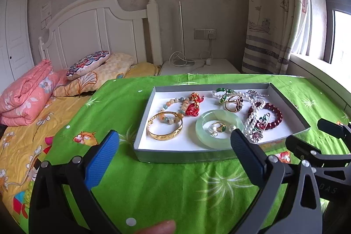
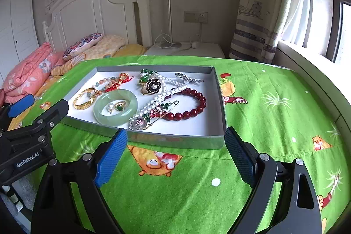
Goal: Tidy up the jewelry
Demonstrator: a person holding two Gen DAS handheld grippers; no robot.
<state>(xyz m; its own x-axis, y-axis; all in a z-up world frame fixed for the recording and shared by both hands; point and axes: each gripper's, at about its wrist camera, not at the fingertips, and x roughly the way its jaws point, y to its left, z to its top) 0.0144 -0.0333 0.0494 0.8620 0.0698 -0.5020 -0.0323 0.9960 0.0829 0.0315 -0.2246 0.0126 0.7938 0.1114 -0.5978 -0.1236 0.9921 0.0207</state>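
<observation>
Both claws are spread wide with nothing between the pads. The left gripper (image 1: pixel 175 144) hangs over the green cartoon bedsheet (image 1: pixel 175 190), and the grey shallow box (image 1: pixel 179 156) with the white floor sits just ahead of its tips, a bit toward its right finger. The right gripper (image 2: pixel 176 142) is right up at the box's near wall (image 2: pixel 175 139), and its right finger lines up with the box's near right corner.

All the jewelry is inside the box. From the left claw's view: the gold bangle (image 1: pixel 165 128) is straight ahead of the gap, nearest its left finger. The pale green jade bangle (image 1: pixel 219 129) is just ahead of the right finger, with a gold ring with a green stone (image 1: pixel 219 127) lying inside it. Past the right fingertip lie a pearl strand (image 1: pixel 252 115), a flower brooch (image 1: pixel 255 136) and a dark red bead bracelet (image 1: pixel 274 115). Further back are a pastel bead bracelet (image 1: pixel 175 102) and red knotted cord pieces (image 1: pixel 194 106).

From the right claw, the jade bangle (image 2: pixel 115 108) is ahead and left, and the red bead bracelet (image 2: pixel 190 106) is dead ahead. A black flower ring (image 2: pixel 153 84) sits further back by the pearls. The left claw shows at that view's left edge.

A fingertip (image 1: pixel 158 228) of the person peeks in at the bottom of the left view.
</observation>
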